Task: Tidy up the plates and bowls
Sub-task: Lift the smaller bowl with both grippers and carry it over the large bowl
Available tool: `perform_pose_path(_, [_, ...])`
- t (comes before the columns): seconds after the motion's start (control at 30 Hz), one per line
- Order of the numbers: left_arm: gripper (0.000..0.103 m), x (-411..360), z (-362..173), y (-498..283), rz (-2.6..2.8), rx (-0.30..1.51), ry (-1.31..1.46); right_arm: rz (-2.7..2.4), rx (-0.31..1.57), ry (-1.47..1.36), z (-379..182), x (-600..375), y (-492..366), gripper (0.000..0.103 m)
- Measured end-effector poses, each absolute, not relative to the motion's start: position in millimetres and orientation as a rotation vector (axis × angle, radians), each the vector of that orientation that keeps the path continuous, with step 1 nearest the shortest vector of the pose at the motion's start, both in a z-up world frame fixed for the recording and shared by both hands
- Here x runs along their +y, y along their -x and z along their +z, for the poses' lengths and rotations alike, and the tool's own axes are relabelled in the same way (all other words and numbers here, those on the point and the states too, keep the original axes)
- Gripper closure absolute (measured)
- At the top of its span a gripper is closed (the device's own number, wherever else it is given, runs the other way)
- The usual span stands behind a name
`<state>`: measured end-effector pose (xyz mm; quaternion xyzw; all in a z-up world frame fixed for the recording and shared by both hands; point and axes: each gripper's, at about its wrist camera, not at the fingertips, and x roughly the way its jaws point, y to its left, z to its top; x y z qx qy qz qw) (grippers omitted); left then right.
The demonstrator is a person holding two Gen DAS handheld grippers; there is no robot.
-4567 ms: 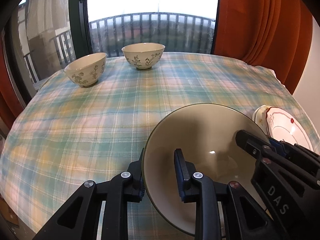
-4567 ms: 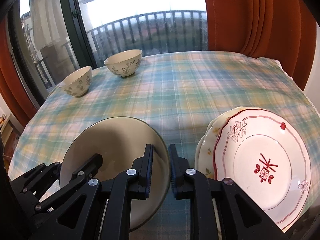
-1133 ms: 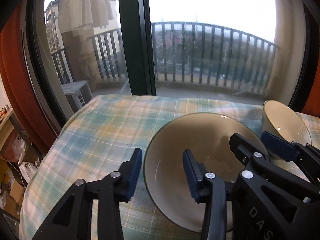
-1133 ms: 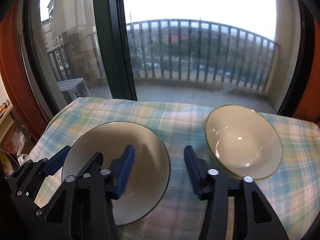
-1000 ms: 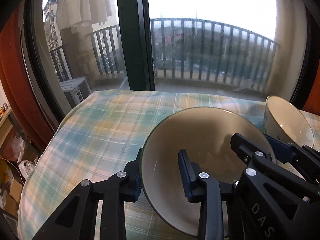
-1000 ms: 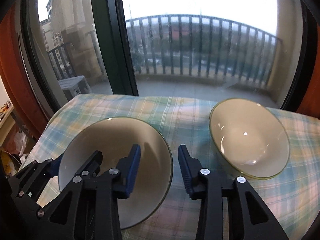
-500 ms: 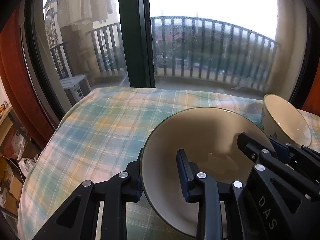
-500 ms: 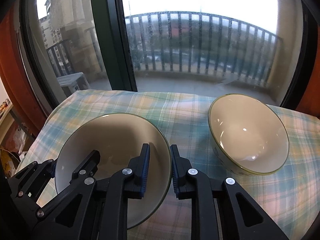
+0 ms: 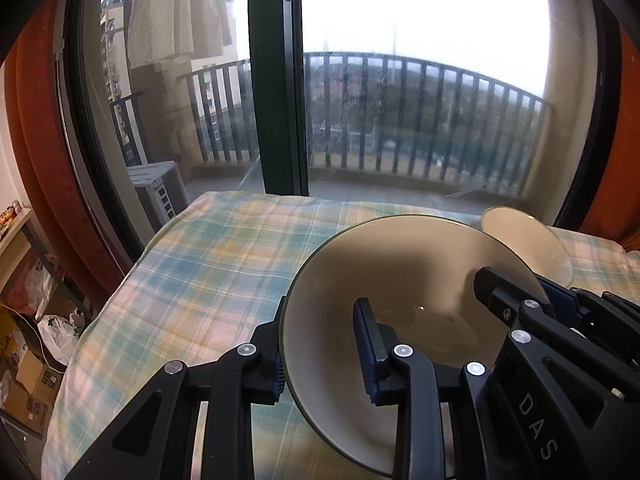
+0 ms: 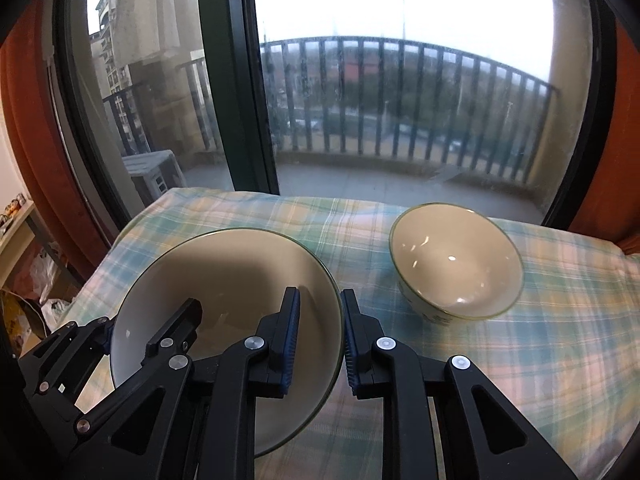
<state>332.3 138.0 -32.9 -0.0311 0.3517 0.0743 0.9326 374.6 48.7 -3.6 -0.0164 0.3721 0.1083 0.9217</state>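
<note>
Landmark taken: the large cream bowl (image 10: 224, 280) with a thin dark-green rim, seen near the left end of the table (image 10: 560, 340), which is covered by a pastel plaid cloth.

Left side of the bowl: the rim is pinched by the left hand-held gripper (image 9: 322, 354). One blue-padded finger is set outside the wall, the other inside the basin. In the right wrist view this gripper (image 10: 150, 330) is seen at the bowl's left edge, one finger reaching into the basin.

Right side of the bowl: the rim is clamped by the right hand-held gripper (image 10: 316, 344), pads pressed narrow, one inside the wall and one outside. In the left wrist view the same gripper (image 9: 516, 300) is seen across the basin at the far right rim.

The bowl (image 9: 400, 280) is thus gripped on two opposite edges. Whether its base touches the cloth cannot be told.

Right of the bowl, apart from it: a smaller cream bowl (image 10: 456, 266) stands upright on the cloth, untouched, a faint pattern visible low on its outer wall. In the left wrist view only its upper part (image 9: 524, 240) is seen behind the large bowl's rim.

Behind the bowl: a glazed balcony door with a dark green frame (image 10: 236, 80) and a dark railing (image 10: 400, 100) outside. Rust-orange curtains (image 9: 36, 140) hang at both sides.
</note>
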Motion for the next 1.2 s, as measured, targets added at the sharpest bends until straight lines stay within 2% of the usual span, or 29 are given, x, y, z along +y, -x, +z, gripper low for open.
perform_pose_path(0.77, [0.075, 84.6, 6.2, -245.3, 0.081, 0.611, 0.030, 0.155, 0.660, -0.001, 47.4, -20.8, -268.8, 0.079])
perform_pose_path(1.2, [0.074, 38.3, 15.5, -195.5, 0.037, 0.577, 0.011, 0.121, 0.610, -0.022, 57.9, -72.9, -205.2, 0.079])
